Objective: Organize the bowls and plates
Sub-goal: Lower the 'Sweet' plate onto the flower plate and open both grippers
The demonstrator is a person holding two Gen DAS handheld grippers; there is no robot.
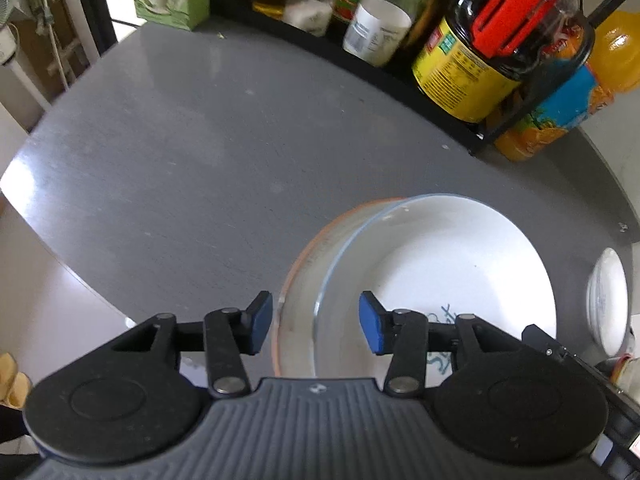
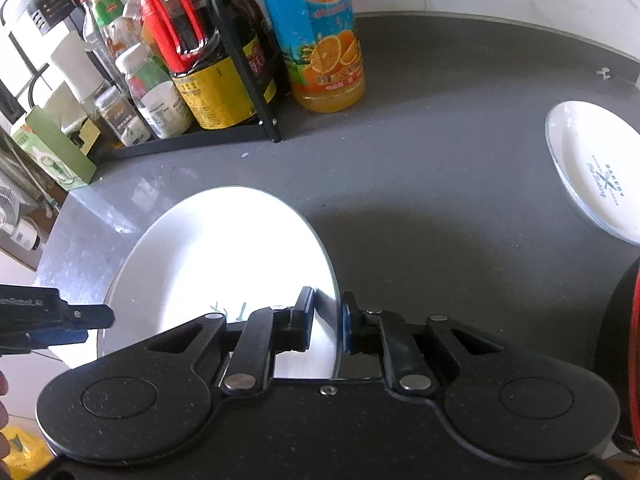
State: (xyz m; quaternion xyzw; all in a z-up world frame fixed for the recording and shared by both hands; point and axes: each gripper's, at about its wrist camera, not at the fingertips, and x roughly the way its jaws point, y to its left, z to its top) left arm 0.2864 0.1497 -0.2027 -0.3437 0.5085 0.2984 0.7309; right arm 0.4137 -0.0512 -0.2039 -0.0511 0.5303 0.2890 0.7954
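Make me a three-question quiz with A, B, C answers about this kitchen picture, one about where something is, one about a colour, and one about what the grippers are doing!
1. Where is the orange juice bottle?
A. Beside the black rack, on the grey counter
B. Inside the big bowl
C. On the small plate

2. What colour are the pads of the left hand-held gripper?
A. Red
B. Blue
C. Yellow

3. What is the right hand-held gripper doing?
A. Hanging wide open over the bare counter
B. Holding a bottle
C. Clamped on the rim of the big white bowl

Answers:
1. A, the bottle stands on the counter right next to the rack's end.
2. B, both pads show blue in the left wrist view.
3. C, its fingers pinch the bowl's edge between them.
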